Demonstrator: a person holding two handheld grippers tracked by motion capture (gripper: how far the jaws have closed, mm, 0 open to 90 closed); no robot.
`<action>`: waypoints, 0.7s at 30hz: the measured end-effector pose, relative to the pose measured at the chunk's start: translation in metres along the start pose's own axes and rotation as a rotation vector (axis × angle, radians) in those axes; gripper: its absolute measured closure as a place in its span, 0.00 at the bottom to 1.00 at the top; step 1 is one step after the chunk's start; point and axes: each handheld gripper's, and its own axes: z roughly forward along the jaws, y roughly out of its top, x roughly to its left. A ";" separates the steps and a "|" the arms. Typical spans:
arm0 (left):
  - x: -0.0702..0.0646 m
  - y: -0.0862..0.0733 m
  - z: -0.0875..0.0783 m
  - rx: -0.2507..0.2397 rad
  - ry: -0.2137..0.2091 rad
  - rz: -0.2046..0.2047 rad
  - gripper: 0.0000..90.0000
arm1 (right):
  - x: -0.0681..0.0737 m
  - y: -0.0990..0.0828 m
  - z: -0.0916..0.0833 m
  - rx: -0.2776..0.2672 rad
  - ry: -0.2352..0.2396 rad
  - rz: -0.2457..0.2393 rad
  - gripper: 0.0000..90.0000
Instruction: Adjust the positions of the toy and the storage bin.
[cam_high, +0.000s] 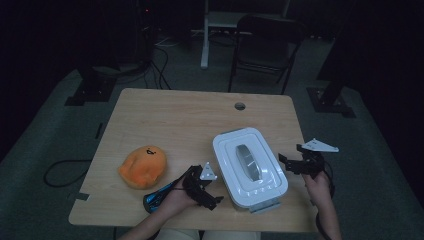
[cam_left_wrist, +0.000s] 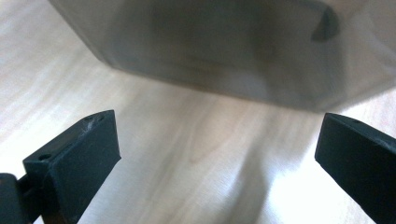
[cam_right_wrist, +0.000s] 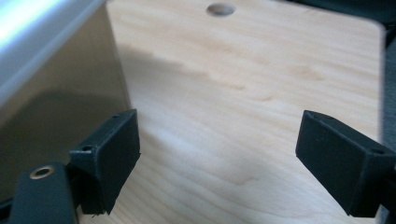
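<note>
Sitting closed: white lidded box (cam_high: 249, 167), grey handle.

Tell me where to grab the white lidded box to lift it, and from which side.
Take the white lidded box at the overhanging lid rim on its two long sides, one hand-held gripper per side. The left hand-held gripper and right hand-held gripper already flank it, open. The smooth walls look too wide for one jaw span; the recessed grey handle on top, reached from above, may also work.
</note>
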 end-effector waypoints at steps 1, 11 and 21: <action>-0.003 -0.003 0.002 -0.001 -0.016 0.002 0.01 | 0.003 0.013 -0.016 -0.048 -0.024 0.029 0.13; -0.010 -0.012 0.009 0.018 -0.033 0.038 0.01 | 0.045 0.051 -0.057 -0.132 0.018 0.011 0.13; -0.016 -0.017 0.012 0.028 -0.003 0.045 0.01 | 0.102 0.058 -0.073 -0.099 0.074 -0.014 0.16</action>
